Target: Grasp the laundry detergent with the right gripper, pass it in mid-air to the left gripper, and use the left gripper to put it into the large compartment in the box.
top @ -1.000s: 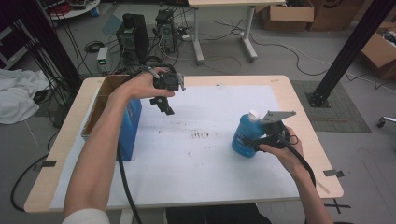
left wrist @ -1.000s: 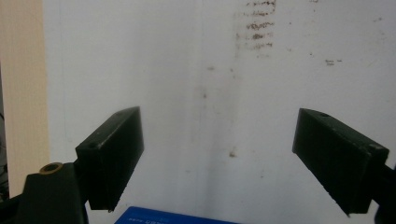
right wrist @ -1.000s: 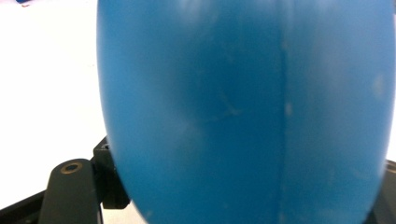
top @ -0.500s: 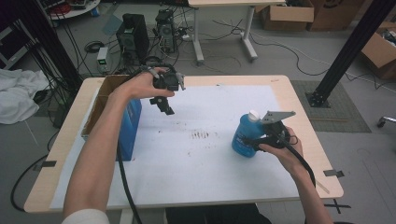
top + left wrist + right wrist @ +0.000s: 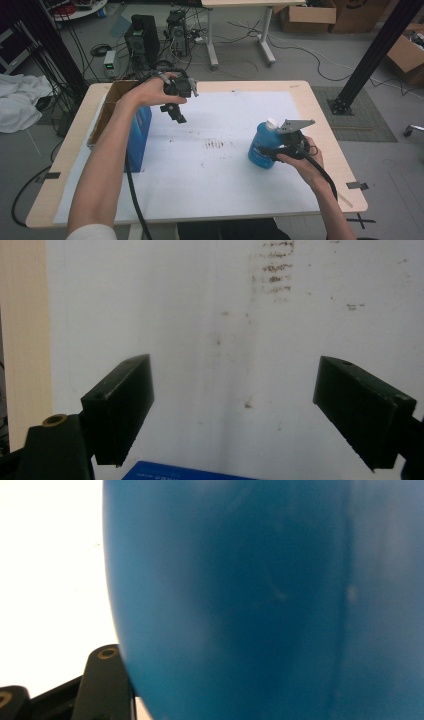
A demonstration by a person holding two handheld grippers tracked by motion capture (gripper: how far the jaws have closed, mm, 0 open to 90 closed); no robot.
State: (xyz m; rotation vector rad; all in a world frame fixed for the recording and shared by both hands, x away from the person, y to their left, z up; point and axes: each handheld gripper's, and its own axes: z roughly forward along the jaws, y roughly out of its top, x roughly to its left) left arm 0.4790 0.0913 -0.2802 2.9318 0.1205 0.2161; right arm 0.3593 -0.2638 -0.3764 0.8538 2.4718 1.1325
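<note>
Right hand-held gripper apparently grips upright blue bottle on table.

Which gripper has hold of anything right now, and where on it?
The right gripper is against the blue bottle low on its body; whether it clamps cannot be told. The left gripper is open above the white sheet.

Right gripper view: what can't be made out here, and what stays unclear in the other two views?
- Right gripper view: the blue bottle sits so close that it hides the right tool's jaws; the grip is unconfirmed.
- High view: the bottle's label is too small to read.
- High view: the cardboard box interior is hidden by the left forearm.
- Left gripper view: a blue box is cut off by the bottom edge.
</note>
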